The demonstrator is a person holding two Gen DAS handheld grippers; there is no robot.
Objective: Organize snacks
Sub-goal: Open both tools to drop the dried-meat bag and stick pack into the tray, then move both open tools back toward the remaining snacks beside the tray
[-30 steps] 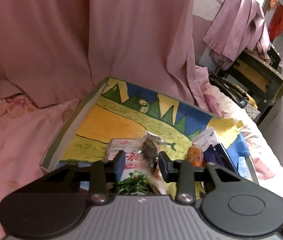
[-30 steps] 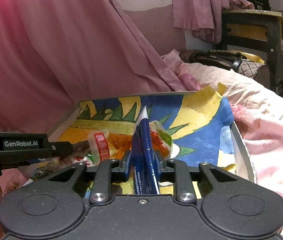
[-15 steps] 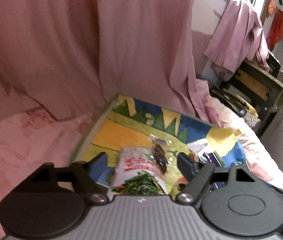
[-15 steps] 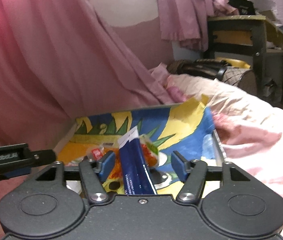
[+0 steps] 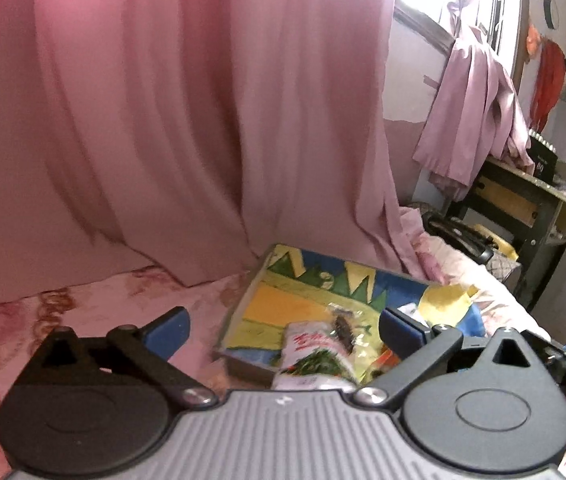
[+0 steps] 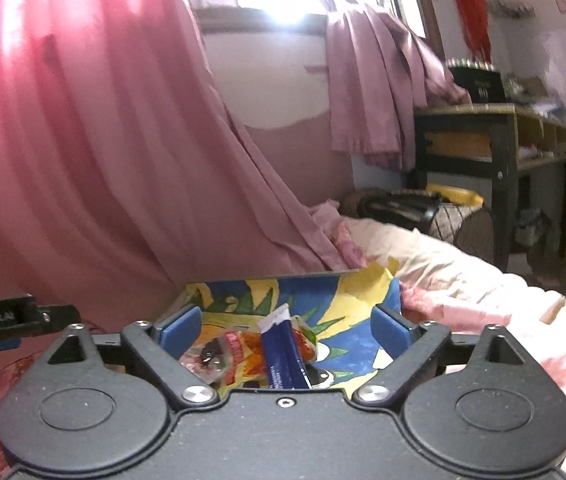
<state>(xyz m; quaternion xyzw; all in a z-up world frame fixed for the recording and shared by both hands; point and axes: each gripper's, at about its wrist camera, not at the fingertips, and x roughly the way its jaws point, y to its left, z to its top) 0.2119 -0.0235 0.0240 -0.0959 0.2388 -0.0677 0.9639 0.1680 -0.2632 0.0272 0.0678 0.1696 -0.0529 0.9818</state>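
Snacks, left wrist view: white-and-green packet and small dark packet lying in the painted tray, beyond and below the left gripper. Jaws spread wide, holding nothing; one second ago nearly closed around these packets, tray much closer. Pink curtain behind the tray.

Right wrist view: blue packet resting on red-orange packets in the same tray, between the fingers of the right gripper without contact. Jaws wide; previously clamped on the blue packet. Dark desk far right.
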